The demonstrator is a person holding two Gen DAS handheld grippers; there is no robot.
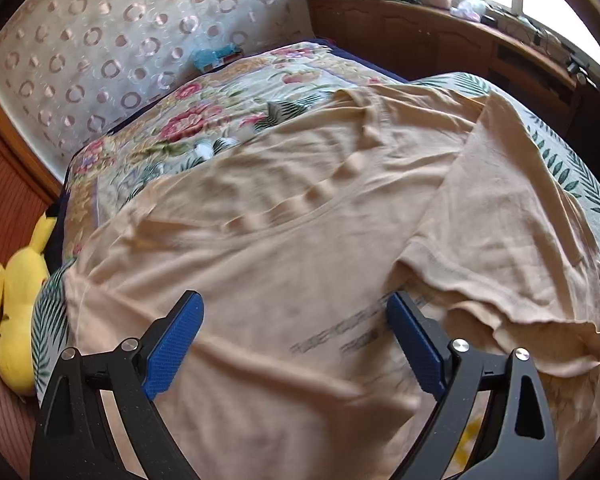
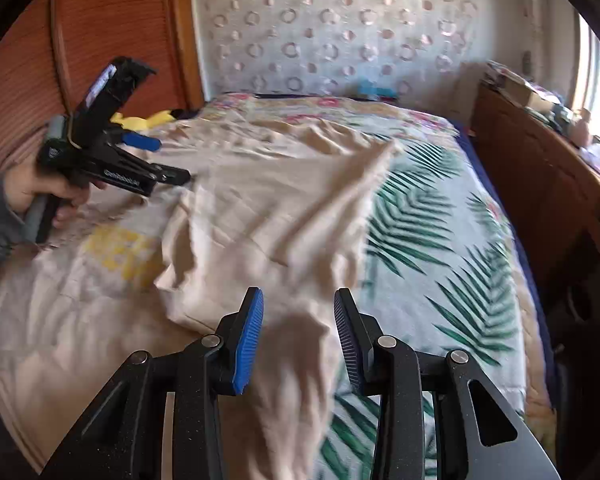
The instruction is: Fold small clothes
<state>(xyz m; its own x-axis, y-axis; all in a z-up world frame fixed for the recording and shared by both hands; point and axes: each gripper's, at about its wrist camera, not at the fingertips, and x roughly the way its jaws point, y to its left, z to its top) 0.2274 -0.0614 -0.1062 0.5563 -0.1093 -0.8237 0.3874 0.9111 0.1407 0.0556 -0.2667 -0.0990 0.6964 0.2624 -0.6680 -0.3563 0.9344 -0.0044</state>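
Both wrist views look close and low along blue-padded fingers toward the circle-patterned wall, sharing the crumpled beige cotton T-shirt (image 1: 300, 216) (image 2: 260, 216) on the leaf-printed bed (image 1: 572, 168) (image 2: 452, 248), the right view catching the left gripper (image 2: 168, 160).

Open bedspread (image 2: 440, 216) right of the shirt (image 2: 260, 208); wooden cabinet (image 2: 540, 184) alongside, plush toy (image 1: 16, 300) at the left edge.

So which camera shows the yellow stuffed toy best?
The left wrist view. There the bright yellow plush toy lies in plain sight beside the bed, most of its body showing at the picture's left edge. The right wrist view shows only a small yellow patch of it, peeking out behind the left tongs.
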